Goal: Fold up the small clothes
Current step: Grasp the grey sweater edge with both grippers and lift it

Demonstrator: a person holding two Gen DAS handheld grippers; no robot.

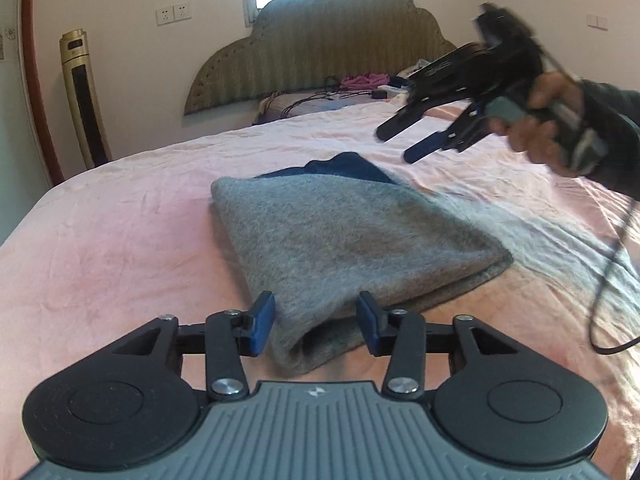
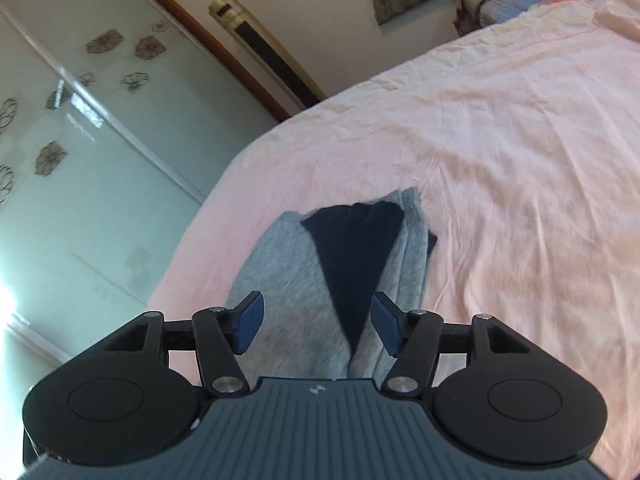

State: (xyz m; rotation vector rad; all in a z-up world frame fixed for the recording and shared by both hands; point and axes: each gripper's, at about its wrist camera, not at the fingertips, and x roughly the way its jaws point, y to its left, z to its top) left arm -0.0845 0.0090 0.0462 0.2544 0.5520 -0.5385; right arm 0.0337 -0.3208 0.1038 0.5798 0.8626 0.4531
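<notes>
A folded grey knit garment (image 1: 340, 232) with a dark navy part (image 1: 352, 166) at its far end lies on the pink bed sheet (image 1: 120, 240). My left gripper (image 1: 316, 322) is open at the garment's near corner; the grey cloth lies between its blue pads and they do not press on it. My right gripper (image 1: 400, 144), held by a hand in a dark sleeve, hangs open and empty in the air beyond the garment's right side. In the right wrist view that gripper (image 2: 318, 324) is open above the grey cloth (image 2: 280, 272) and its navy triangle (image 2: 356, 248).
A padded headboard (image 1: 320, 40) stands at the bed's far end, with pink clothes and cables (image 1: 360, 80) piled below it. A gold tower fan (image 1: 82, 96) and a glass wardrobe door (image 2: 80, 140) stand left of the bed. A black cable (image 1: 612, 272) hangs from the right hand.
</notes>
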